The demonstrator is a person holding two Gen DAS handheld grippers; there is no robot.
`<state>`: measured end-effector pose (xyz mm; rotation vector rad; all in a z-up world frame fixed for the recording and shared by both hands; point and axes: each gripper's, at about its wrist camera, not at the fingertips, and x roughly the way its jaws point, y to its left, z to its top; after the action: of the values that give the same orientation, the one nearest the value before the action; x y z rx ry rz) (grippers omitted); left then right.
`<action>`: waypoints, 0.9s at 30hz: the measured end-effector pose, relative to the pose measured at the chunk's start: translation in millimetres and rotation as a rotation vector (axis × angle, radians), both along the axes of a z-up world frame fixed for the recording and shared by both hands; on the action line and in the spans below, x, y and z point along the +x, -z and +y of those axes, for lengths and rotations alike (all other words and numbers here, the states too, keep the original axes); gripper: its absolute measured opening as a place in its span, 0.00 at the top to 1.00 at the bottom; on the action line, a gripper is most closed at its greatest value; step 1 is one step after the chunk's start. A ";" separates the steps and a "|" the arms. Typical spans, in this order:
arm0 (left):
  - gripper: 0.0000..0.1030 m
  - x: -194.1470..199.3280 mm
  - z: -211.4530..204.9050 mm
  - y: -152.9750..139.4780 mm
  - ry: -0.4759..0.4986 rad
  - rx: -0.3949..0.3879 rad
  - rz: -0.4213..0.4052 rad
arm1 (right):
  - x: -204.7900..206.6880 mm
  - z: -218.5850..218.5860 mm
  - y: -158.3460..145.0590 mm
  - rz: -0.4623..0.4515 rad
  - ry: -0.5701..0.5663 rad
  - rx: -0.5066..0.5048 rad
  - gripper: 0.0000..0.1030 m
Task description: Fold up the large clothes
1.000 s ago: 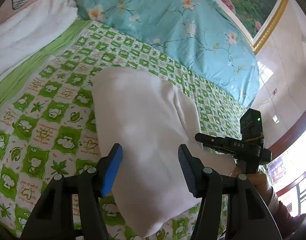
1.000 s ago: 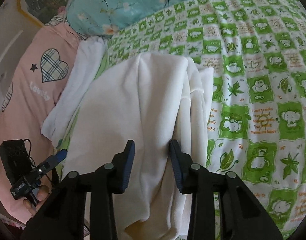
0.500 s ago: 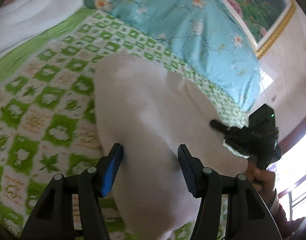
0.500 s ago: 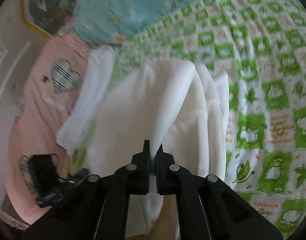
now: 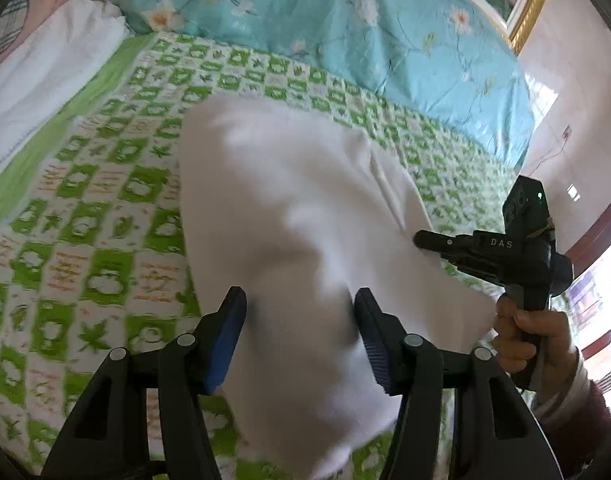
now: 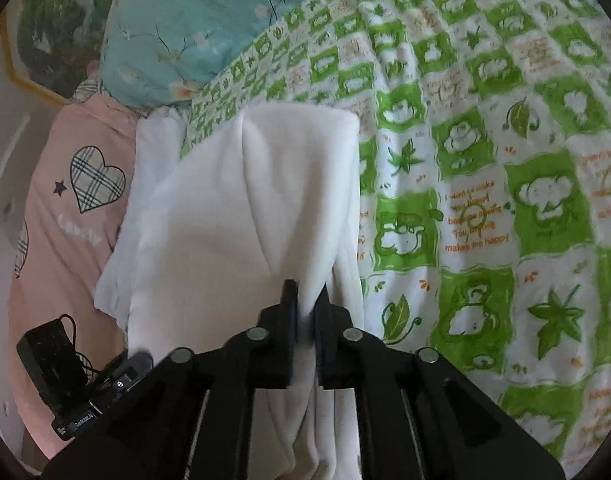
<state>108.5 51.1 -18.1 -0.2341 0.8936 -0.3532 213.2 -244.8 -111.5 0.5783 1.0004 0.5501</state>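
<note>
Nearest, we log the right gripper (image 6: pixel 305 320): jaws nearly together and easing apart, a fold of the white garment (image 6: pixel 265 200) pinched between the pads; its lower end is cut off by the frame. The left gripper (image 5: pixel 299 336) stands wide apart astride the same garment (image 5: pixel 289 216); motion blur leaves us unable to tell whether its pads press the cloth. The garment lies on the green-checked bedsheet (image 6: pixel 485 160). Beyond it, we note a white towel (image 5: pixel 45 76), a pink pillow (image 6: pixel 53 208) and a turquoise floral quilt (image 5: pixel 345 20).
</note>
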 end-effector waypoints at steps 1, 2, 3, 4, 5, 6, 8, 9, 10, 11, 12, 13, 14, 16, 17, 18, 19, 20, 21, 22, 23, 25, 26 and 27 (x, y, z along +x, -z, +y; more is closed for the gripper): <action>0.46 -1.3 4.3 -6.4 -0.001 -0.008 -0.018 | -1.7 -1.2 -5.5 -0.011 0.004 -0.014 0.90; 0.46 -0.8 8.2 -16.2 0.002 -0.022 -0.044 | -3.9 -5.4 -17.3 -0.043 0.013 -0.041 0.90; 0.46 0.9 9.8 -23.0 0.007 -0.033 -0.058 | -6.2 -7.2 -24.6 -0.063 0.021 -0.057 0.90; 0.46 7.2 10.6 -32.8 0.025 -0.062 -0.082 | -9.6 -8.2 -35.6 -0.092 0.028 -0.071 0.90; 0.46 13.4 10.3 -36.9 0.035 -0.074 -0.090 | -11.7 -9.2 -46.6 -0.121 0.021 -0.067 0.90; 0.46 22.1 8.1 -40.7 0.049 -0.084 -0.098 | -14.3 -5.3 -58.2 -0.150 0.001 -0.049 0.90; 0.46 44.4 2.6 -40.0 0.075 -0.072 -0.106 | -19.8 9.9 -70.5 -0.179 -0.049 -0.024 0.90; 0.47 58.2 1.4 -34.9 0.065 -0.046 -0.101 | -22.0 20.1 -70.8 -0.177 -0.084 -0.015 0.90; 0.51 77.6 2.3 -25.1 0.053 -0.037 -0.067 | -23.1 30.1 -68.0 -0.167 -0.119 -0.013 0.90; 0.58 91.5 4.5 -17.6 0.055 -0.048 -0.036 | -23.8 42.0 -59.3 -0.150 -0.148 -0.040 0.90; 0.61 103.5 7.1 -8.9 0.054 -0.059 -0.009 | -23.2 48.8 -51.7 -0.135 -0.156 -0.072 0.90; 0.68 119.3 11.0 2.5 0.040 -0.056 0.025 | -20.2 55.0 -36.5 -0.098 -0.156 -0.124 0.90; 0.73 133.5 14.2 14.5 0.034 -0.046 0.059 | -17.3 56.1 -25.5 -0.069 -0.149 -0.144 0.91; 0.91 150.2 19.2 34.7 0.031 -0.032 0.099 | -10.7 52.9 -1.6 -0.019 -0.132 -0.156 1.00; 1.00 152.2 20.6 40.8 0.029 -0.025 0.102 | -7.1 47.5 9.2 -0.006 -0.122 -0.125 1.00; 0.99 155.0 22.2 47.6 0.029 -0.024 0.102 | -4.7 43.3 13.2 0.002 -0.116 -0.086 1.00; 0.99 156.9 26.0 52.8 0.029 -0.055 0.101 | -1.9 40.8 14.8 0.008 -0.114 -0.065 1.00; 0.99 157.0 28.3 55.4 0.027 -0.070 0.101 | -0.4 40.8 14.6 0.004 -0.116 -0.069 1.00; 0.99 156.2 28.7 56.5 0.026 -0.069 0.098 | 0.3 41.2 13.9 -0.001 -0.118 -0.077 1.00; 0.99 154.8 27.3 56.5 0.030 -0.055 0.089 | 1.0 41.5 13.6 -0.006 -0.119 -0.083 1.00; 0.99 151.2 25.6 54.8 0.030 -0.043 0.082 | 2.7 40.2 13.5 -0.007 -0.117 -0.079 1.00; 0.99 145.2 23.2 49.7 0.015 -0.029 0.074 | 4.4 37.5 14.2 -0.002 -0.106 -0.055 1.00; 1.00 141.3 22.6 46.7 0.007 -0.026 0.068 | 0.7 35.8 15.0 0.000 -0.100 -0.045 1.00; 0.99 135.1 21.3 40.0 0.005 -0.029 0.055 | 0.0 34.5 15.7 0.003 -0.094 -0.038 1.00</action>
<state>243.6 72.4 -58.1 -0.2690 0.9439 -0.3656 213.1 -210.3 -127.2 0.4998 1.0426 0.6125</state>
